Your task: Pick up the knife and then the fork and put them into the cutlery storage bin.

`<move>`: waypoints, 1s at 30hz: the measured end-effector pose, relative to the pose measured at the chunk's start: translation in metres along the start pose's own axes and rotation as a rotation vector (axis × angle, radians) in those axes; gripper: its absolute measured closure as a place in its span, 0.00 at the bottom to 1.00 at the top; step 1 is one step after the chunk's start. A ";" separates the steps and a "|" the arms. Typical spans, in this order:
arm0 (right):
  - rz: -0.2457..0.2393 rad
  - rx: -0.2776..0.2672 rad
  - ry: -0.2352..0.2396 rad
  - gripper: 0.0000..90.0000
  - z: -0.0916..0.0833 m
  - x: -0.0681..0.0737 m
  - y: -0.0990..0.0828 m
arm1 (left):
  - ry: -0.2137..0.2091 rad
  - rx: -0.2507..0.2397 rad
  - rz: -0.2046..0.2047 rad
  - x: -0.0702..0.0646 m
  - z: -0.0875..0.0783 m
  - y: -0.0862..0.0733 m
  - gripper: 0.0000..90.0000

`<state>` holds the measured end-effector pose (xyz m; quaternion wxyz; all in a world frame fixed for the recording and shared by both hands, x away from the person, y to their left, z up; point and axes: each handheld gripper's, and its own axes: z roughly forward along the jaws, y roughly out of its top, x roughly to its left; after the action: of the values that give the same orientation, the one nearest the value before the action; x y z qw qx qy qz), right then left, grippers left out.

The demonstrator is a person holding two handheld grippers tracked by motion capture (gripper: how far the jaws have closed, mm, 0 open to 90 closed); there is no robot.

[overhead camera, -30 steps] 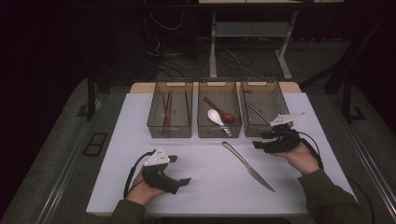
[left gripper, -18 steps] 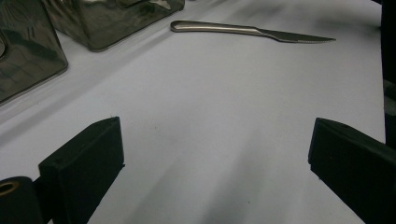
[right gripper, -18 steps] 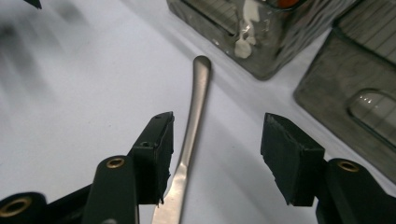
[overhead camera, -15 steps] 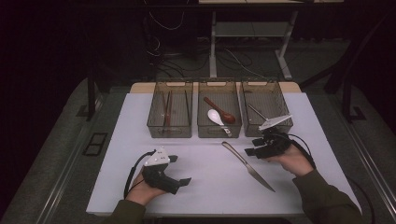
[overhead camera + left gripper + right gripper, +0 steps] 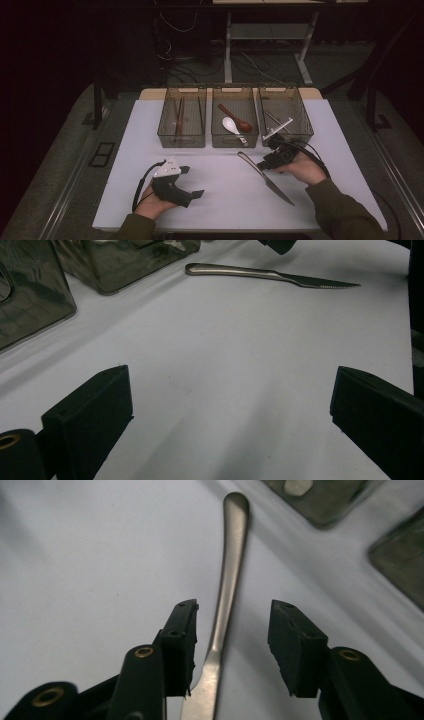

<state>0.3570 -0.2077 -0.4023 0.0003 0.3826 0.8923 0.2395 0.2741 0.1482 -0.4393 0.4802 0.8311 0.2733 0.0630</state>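
Note:
A steel table knife (image 5: 266,177) lies slanted on the white table (image 5: 215,200), handle toward the bins. My right gripper (image 5: 263,162) reaches over its handle. In the right gripper view the knife handle (image 5: 229,575) runs up between my right gripper's (image 5: 232,630) two pads. The jaws have just been closing, and a gap still shows on both sides, so it is open. My left gripper (image 5: 193,181) rests at the front left, and the left gripper view shows my left gripper (image 5: 230,410) wide open over bare table, with the knife (image 5: 270,276) farther off.
Three clear bins stand in a row at the back. The left bin (image 5: 181,141) holds brown sticks, the middle bin (image 5: 234,142) a white spoon and a red-brown spoon, and the right bin (image 5: 301,134) a metal utensil. A cable trails from each gripper.
My right hand has moved left from in front of the right bin to the knife's handle, and its jaws have narrowed around it. The left hand has stayed put.

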 end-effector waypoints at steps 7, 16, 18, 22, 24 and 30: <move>-0.005 0.093 0.008 0.73 0.011 0.002 0.009 | 0.001 0.004 0.003 0.000 0.000 0.000 0.03; -0.016 0.172 -0.004 0.78 0.022 0.006 0.014 | 0.001 0.003 0.002 0.000 0.000 0.000 0.03; -0.019 0.181 -0.008 0.80 0.024 0.007 0.014 | 0.000 0.002 0.001 0.000 0.000 0.000 0.03; -0.025 0.197 -0.012 0.81 0.027 0.008 0.014 | 0.001 0.004 0.001 0.000 0.000 0.000 0.03; -0.029 0.201 -0.022 0.81 0.028 0.009 0.014 | 0.000 0.004 0.002 0.000 0.000 0.000 0.03; -0.051 0.226 -0.051 0.81 0.031 0.012 0.015 | -0.001 0.007 0.002 0.000 0.001 -0.001 0.03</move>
<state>0.3649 -0.1775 -0.4206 -0.0141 0.3634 0.9228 0.1273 0.2744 0.1478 -0.4403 0.4775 0.8330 0.2725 0.0622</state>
